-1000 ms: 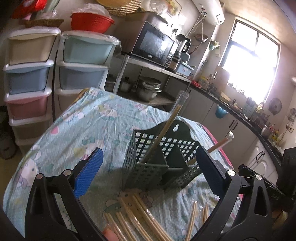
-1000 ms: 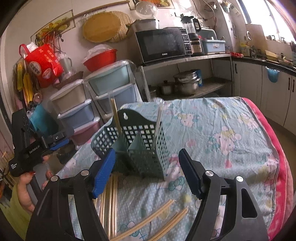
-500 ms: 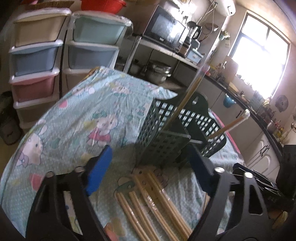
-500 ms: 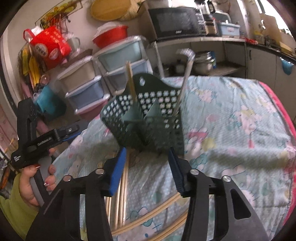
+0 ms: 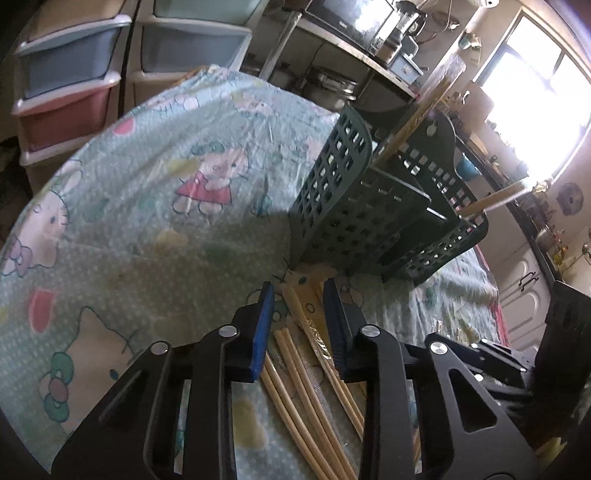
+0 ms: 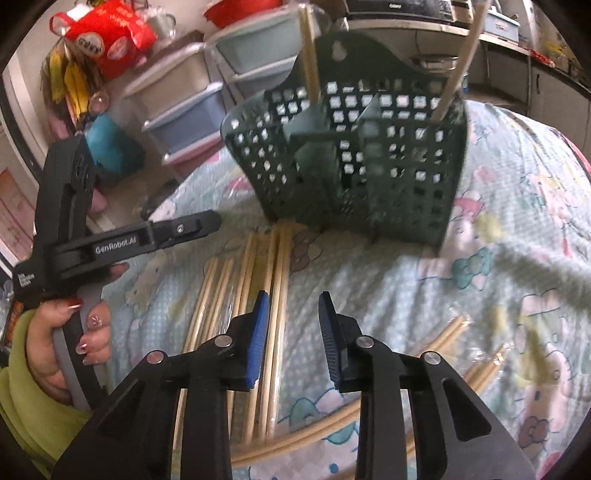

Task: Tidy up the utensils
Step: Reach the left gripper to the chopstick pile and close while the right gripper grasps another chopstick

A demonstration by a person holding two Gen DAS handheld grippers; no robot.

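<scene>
A dark green slotted utensil basket (image 5: 369,206) (image 6: 351,155) stands on the cartoon-print cloth, with one chopstick pair (image 6: 308,55) leaning in its left slot and another (image 6: 458,66) in its right. Several loose bamboo chopsticks (image 6: 277,277) (image 5: 295,369) lie in front of it. My left gripper (image 5: 299,306) is low over them with its jaws closing. A plastic-wrapped pair (image 5: 314,332) lies between the pads, which do not press on it. My right gripper (image 6: 293,299) is also closing, with chopsticks just inside its left pad and untouched.
A hand (image 6: 92,332) in a lime sleeve holds the left gripper (image 6: 210,223) at the left. More chopsticks (image 6: 443,343) lie at the lower right. Plastic drawer units (image 5: 66,92) stand past the table's far edge, and a microwave (image 5: 347,14) sits on a shelf behind.
Both grippers have dropped toward the chopsticks and tilted downward. Their jaws have narrowed from wide apart to a small gap. The basket now looms closer in both views.
</scene>
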